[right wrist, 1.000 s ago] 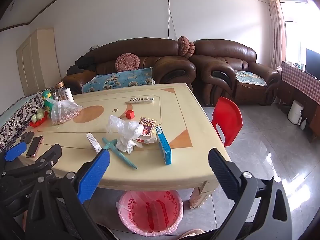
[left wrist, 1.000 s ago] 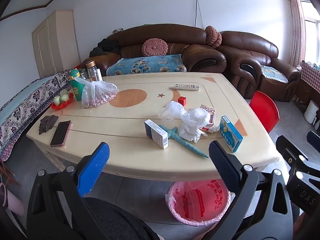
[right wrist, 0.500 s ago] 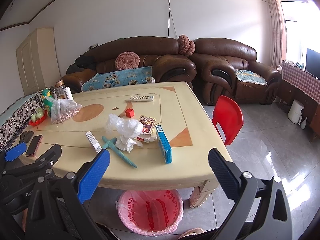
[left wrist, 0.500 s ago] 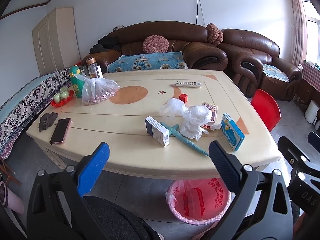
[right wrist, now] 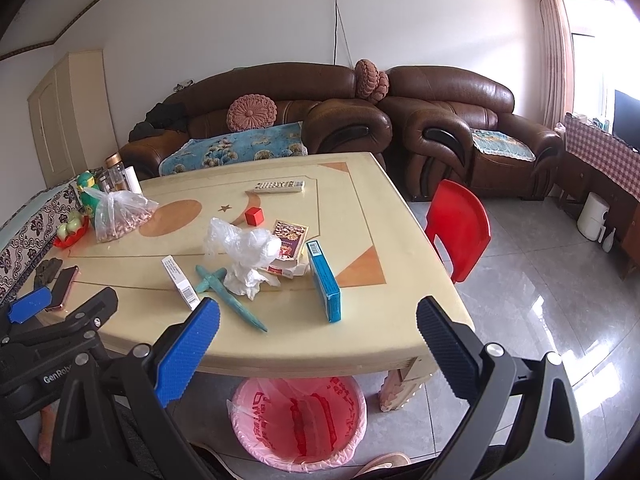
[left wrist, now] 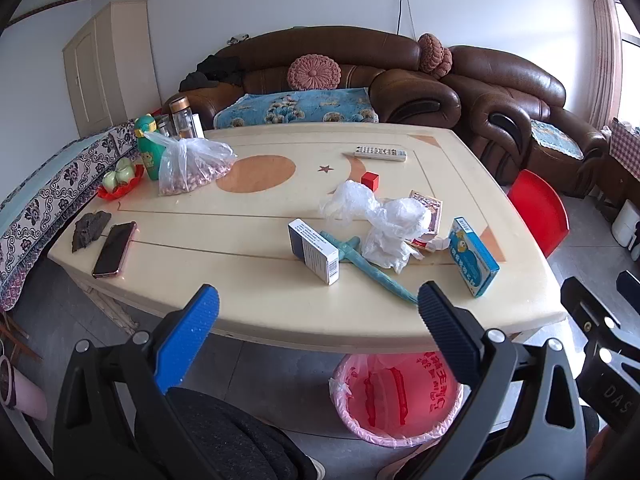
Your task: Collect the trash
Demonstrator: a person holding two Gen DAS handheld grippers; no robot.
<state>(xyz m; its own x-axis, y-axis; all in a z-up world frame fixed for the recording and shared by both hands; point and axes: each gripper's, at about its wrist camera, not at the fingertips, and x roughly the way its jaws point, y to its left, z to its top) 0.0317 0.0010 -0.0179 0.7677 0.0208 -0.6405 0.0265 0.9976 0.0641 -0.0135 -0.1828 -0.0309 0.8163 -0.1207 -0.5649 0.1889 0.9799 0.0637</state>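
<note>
Nothing is picked up yet; the step in hand looks like the approach. Both grippers hover off the near edge of the desk (left wrist: 248, 312), the left gripper (left wrist: 316, 312) and the right gripper (right wrist: 318, 330) each with fingers wide apart and empty.

The trash sits mid-desk: a crumpled plastic wrap (left wrist: 376, 216) with tissue (left wrist: 384, 246) at its 6 o'clock, a white box (left wrist: 314, 250) at its 8 o'clock and a blue box (left wrist: 472, 256) at its 4 o'clock, both standing on edge. A teal toy sword (left wrist: 368, 264) lies between the white box and the tissue.

The bin (left wrist: 396, 396), lined in pink, stands on the floor under the near edge.

Next, probably, one gripper reaches forward, closes on the wrap or a box, then carries it back and down over the bin.
</note>
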